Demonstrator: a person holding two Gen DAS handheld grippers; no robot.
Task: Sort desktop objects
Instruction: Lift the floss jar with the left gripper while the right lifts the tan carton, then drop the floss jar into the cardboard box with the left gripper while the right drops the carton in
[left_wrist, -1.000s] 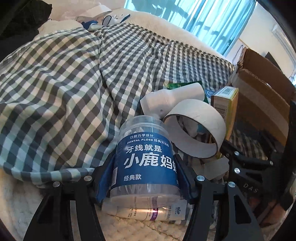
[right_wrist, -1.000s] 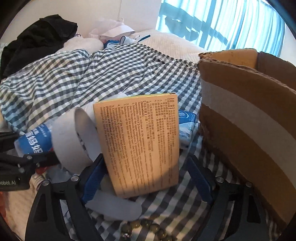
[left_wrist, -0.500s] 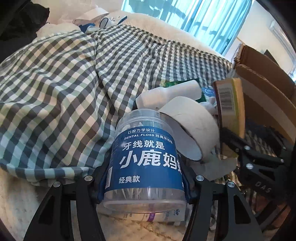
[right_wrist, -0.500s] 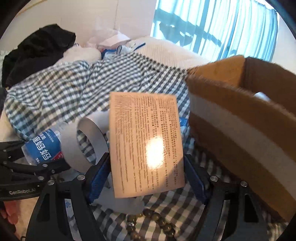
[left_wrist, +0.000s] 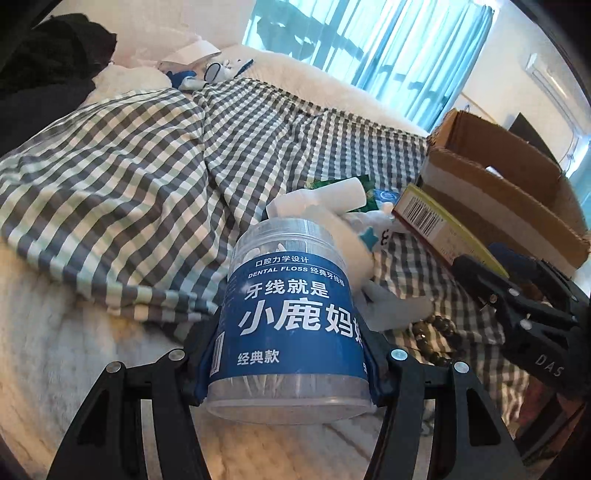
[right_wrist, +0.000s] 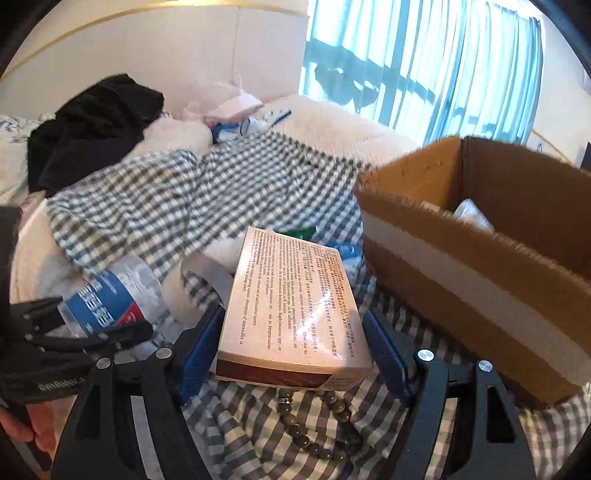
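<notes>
The left gripper (left_wrist: 288, 354) clamps a clear dental-floss jar (left_wrist: 291, 314) with a blue label, held above the white blanket (left_wrist: 74, 332). The right gripper (right_wrist: 291, 354) grasps a tan printed box (right_wrist: 295, 306) between its blue pads; its jaws have just been closing on it. A cardboard carton (right_wrist: 480, 258) sits at two o'clock of the box, a bead bracelet (right_wrist: 317, 435) at six o'clock on the checked cloth (right_wrist: 166, 195).

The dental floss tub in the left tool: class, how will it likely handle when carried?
The dental floss tub looks like thin clear plastic holding floss picks, so probably light. Its smooth, round wall may slip or twist between the left tool pads. Laid sideways, it would likely roll.
</notes>
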